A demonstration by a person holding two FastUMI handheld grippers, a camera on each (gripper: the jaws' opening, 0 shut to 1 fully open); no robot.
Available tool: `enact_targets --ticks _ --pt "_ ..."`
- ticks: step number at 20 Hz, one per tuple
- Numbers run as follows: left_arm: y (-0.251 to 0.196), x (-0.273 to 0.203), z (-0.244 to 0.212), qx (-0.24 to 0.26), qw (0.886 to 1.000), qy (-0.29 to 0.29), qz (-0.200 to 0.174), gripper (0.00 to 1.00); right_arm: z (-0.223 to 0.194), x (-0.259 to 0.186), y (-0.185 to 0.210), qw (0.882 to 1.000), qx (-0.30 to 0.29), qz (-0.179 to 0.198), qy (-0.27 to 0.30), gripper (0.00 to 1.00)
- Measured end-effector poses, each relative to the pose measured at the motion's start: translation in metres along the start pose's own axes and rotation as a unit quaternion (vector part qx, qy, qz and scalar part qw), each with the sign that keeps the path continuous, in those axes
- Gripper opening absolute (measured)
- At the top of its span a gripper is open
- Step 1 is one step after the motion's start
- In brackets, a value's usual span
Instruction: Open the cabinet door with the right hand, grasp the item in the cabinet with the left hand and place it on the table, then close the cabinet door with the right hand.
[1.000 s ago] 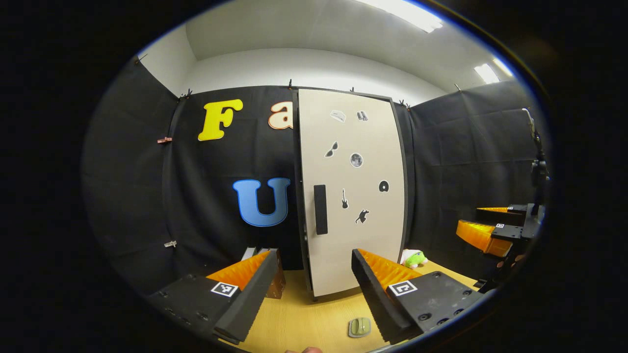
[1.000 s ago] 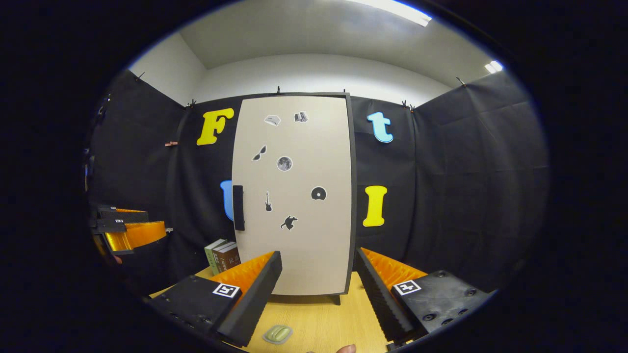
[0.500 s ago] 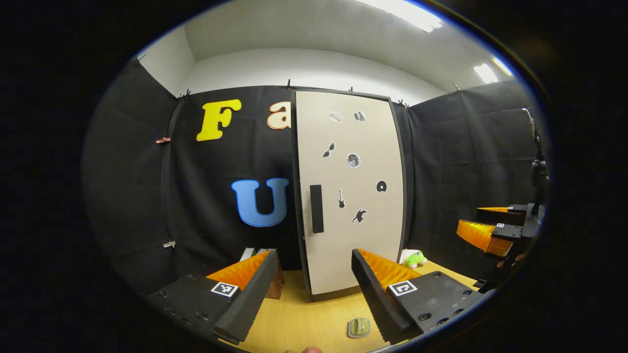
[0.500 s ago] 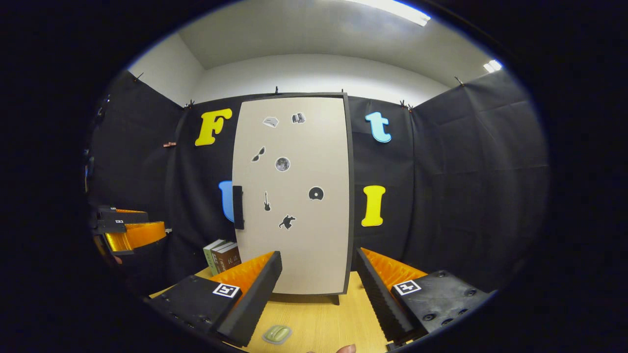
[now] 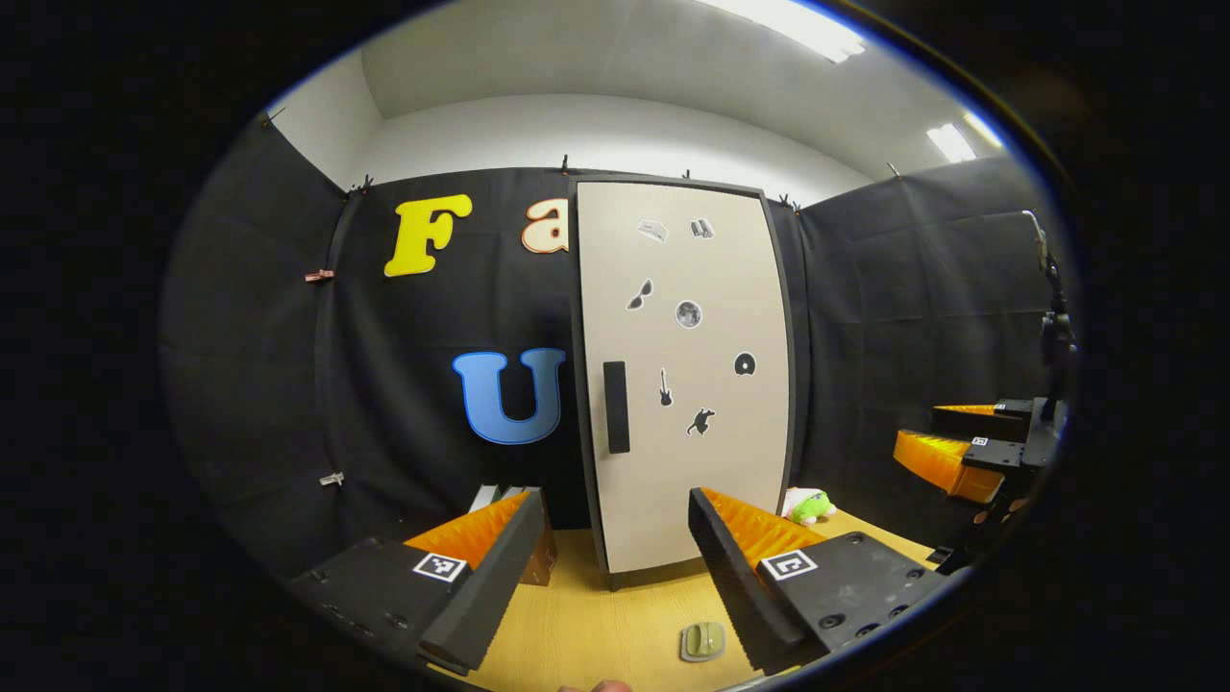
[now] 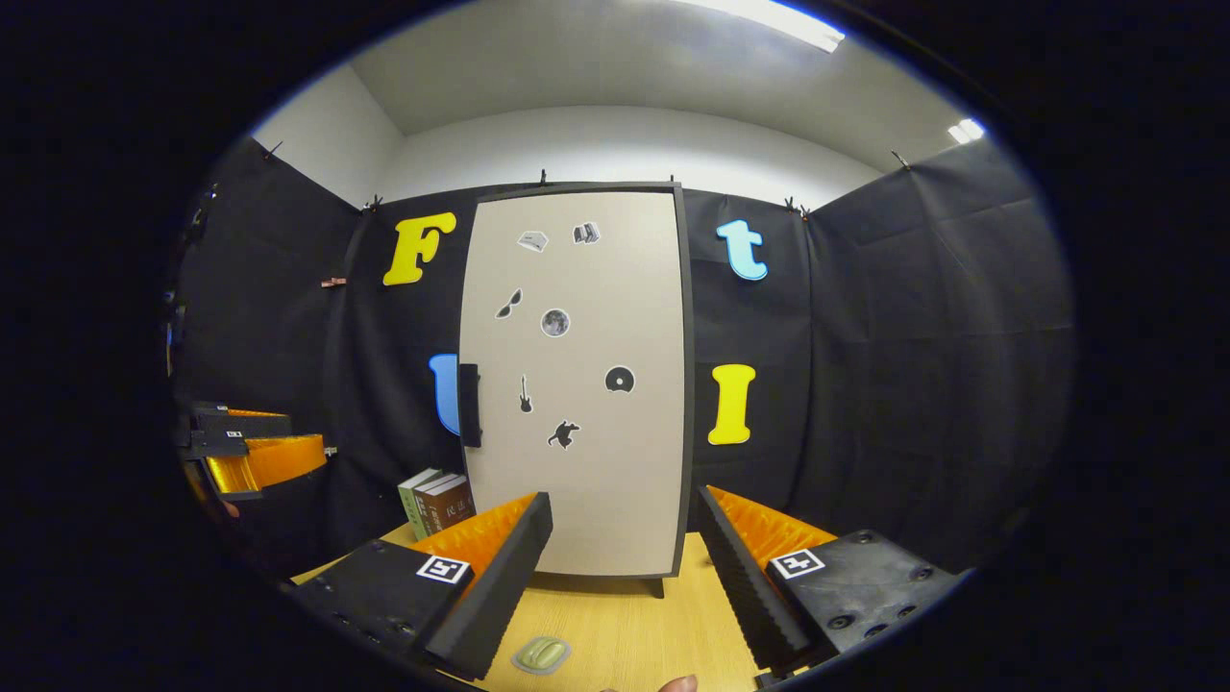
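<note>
The cabinet (image 5: 687, 384) stands upright at the far side of the wooden table (image 5: 596, 625), against the black booth wall, and its beige door (image 6: 577, 384) is closed, so whatever is inside is hidden. A dark vertical handle (image 5: 616, 407) sits near the door's left edge, about halfway up, and small stickers (image 6: 554, 322) are scattered over the door face. The left gripper (image 5: 615, 567) hangs above the near part of the table with its fingers spread wide and nothing between them, pointed toward the door's lower left part. The right gripper (image 6: 625, 577) is likewise wide apart and empty, facing the door's lower part from the near side; in the left gripper view it appears far off on the right (image 5: 947, 452). A small pale green object (image 6: 541, 654) lies on the table near the grippers. Books (image 6: 434, 500) stand left of the cabinet, and a green and white plush toy (image 5: 805, 504) lies at its right, on the table.
</note>
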State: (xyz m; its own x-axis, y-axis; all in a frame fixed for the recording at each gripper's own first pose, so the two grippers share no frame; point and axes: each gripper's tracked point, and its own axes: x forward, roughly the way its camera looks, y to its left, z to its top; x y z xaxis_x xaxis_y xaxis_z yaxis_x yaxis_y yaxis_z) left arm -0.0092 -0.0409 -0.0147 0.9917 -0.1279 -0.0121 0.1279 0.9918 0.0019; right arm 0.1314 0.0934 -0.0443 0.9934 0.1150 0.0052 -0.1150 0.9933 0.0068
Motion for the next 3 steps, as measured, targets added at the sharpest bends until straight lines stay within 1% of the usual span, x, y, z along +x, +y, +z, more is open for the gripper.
enact_targets --ticks 3 --pt "-0.0011 -0.0001 0.0017 0.001 1.000 -0.001 -0.001 0.95 0.0012 -0.0007 -0.0020 1.000 0.000 -0.001 -0.001 0.97"
